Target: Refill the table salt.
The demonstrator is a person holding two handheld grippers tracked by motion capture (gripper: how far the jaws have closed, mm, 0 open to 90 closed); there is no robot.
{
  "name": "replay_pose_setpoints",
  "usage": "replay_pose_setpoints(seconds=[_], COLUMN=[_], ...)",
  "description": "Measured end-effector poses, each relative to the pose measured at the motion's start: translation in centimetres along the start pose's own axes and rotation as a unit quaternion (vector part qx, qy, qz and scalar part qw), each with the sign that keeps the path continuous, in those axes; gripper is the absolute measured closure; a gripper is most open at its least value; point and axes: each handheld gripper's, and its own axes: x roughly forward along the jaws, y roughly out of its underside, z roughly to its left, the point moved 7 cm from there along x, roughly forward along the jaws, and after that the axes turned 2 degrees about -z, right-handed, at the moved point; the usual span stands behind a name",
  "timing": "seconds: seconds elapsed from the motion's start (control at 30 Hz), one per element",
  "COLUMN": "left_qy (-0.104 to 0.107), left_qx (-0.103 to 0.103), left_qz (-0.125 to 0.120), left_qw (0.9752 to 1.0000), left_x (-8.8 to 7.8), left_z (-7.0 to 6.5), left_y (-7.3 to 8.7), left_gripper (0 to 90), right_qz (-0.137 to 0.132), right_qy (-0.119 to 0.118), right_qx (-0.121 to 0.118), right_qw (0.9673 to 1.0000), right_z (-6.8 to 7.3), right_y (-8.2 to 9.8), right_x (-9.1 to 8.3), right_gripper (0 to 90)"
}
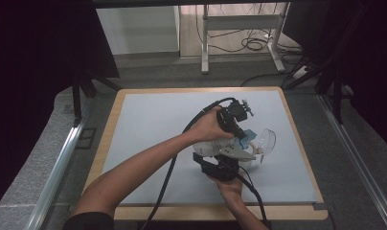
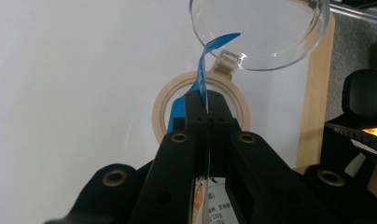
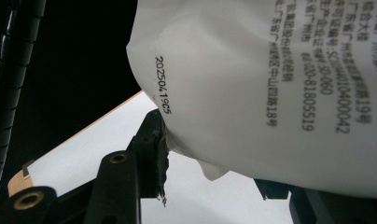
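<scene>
A white bag (image 3: 270, 70) with printed text and a blue top edge (image 2: 200, 77) hangs over an open jar with a beige rim (image 2: 161, 109). The jar's clear hinged lid (image 2: 266, 32) is tipped back and lies to the right on the mat (image 1: 267, 139). My left gripper (image 2: 207, 100) is shut on the bag's thin blue top edge, straight above the jar mouth. From below, my right gripper (image 3: 214, 158) has the bag's bulging white body between its jaws, and one pad (image 3: 154, 140) presses into it. In the high view both grippers meet at mid-table, the left (image 1: 234, 117) beyond the right (image 1: 220, 167).
The work sits on a pale blue mat (image 1: 153, 124) on a wood-edged table (image 1: 201, 212). Cables (image 1: 167, 177) trail from both grippers toward the front edge. Beyond the table stand a metal desk frame (image 1: 206, 43) and floor cables. Dark curtains hang at both sides.
</scene>
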Motion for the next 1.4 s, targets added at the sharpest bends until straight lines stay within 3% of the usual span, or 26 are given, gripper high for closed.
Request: replay_pose_setpoints(seconds=[0.8,1.17,1.4], left_qy=[0.001,0.0,0.0], left_qx=[0.0,0.009,0.006], left_qz=[-0.001,0.004,0.003], left_qw=[1.0,1.0,1.0], left_x=[-0.2,-0.45,-0.69], left_z=[0.02,-0.43,-0.19], left_y=[0.26,-0.34,-0.21], left_gripper=[90.0,90.0,90.0], right_qz=[-0.002,-0.019,-0.011], right_qy=[0.001,0.006,0.004], right_qx=[0.0,0.014,0.016], right_qw=[1.0,0.9997,0.9998], right_z=[0.09,0.3,0.42], right_y=[0.1,-0.46,-0.73], right_x=[0.16,-0.12,0.07], right_gripper=[53.8,53.8,53.8])
